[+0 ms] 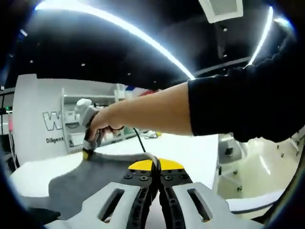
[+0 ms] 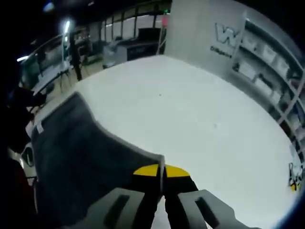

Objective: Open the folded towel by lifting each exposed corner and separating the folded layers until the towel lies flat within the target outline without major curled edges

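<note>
The grey towel (image 1: 88,179) lies spread on the white table (image 1: 190,152). My left gripper (image 1: 157,165) is shut, its yellow tips pinching the towel's near edge. In the left gripper view a hand holds my right gripper (image 1: 86,152) at the towel's far corner, tips down on the cloth. In the right gripper view the towel (image 2: 71,157) stretches away to the left over the table (image 2: 190,109), with a small white tag (image 2: 39,128) on its far edge. My right gripper (image 2: 162,170) is shut on the towel's pointed corner, which is lifted slightly.
A bare forearm and black sleeve (image 1: 248,100) cross the left gripper view. A white wall with lettering (image 2: 224,36) and shelves (image 2: 267,71) stand beyond the table. The table's edge (image 1: 217,162) drops off at the right. A person (image 2: 75,55) stands far back.
</note>
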Available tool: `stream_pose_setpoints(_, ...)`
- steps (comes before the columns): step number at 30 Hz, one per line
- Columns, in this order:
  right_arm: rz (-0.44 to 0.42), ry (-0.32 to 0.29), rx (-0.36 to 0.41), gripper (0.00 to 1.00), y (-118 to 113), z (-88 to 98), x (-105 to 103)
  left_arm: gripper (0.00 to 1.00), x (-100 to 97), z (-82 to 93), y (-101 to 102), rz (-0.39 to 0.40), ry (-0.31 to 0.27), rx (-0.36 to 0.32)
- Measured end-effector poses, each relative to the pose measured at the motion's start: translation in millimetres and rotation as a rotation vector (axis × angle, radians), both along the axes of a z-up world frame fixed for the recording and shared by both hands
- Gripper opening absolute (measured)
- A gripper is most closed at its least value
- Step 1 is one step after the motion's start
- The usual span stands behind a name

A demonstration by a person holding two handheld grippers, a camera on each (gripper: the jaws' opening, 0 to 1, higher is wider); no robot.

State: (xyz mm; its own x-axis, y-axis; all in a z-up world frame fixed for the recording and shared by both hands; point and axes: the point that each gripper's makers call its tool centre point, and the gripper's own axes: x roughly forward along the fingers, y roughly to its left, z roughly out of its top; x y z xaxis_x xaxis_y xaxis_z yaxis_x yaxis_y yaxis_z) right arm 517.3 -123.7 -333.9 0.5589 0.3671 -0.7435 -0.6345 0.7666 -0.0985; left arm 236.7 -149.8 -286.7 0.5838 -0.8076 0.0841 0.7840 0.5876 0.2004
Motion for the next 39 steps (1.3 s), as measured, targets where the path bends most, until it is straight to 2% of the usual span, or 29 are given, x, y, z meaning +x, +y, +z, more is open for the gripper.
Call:
stream_pose_setpoints(11, -0.032, 0.014, -0.001, 0.0, -34.4, -5.6, 2.7, 0.01, -5.6, -3.8, -27.8, -0.037, -0.02, 0.04)
stream_pose_setpoints(14, -0.051, 0.014, 0.008, 0.0, -45.8, -2.8, 5.8, 0.01, -6.8, -4.3, -33.2, -0.055, 0.0, 0.023)
stream_pose_setpoints(19, -0.075, 0.01, 0.004, 0.0, -64.9, 0.8, 9.4, 0.01, -7.6, -2.0, -44.5, -0.068, 0.001, 0.023)
stream_pose_setpoints(26, -0.087, 0.007, -0.007, 0.0, -79.4, 0.2, 11.3, 0.01, -7.6, 0.5, -63.2, -0.087, -0.017, 0.043)
stream_pose_setpoints(30, -0.094, -0.003, -0.042, 0.0, -87.8, -1.2, 11.8, 0.01, -5.5, 1.5, -71.4, -0.095, -0.021, 0.047)
stream_pose_setpoints(39, -0.119, -0.005, -0.035, 0.0, -111.5, -0.1, 15.3, 0.01, -5.3, 3.8, -95.2, -0.123, -0.035, 0.066)
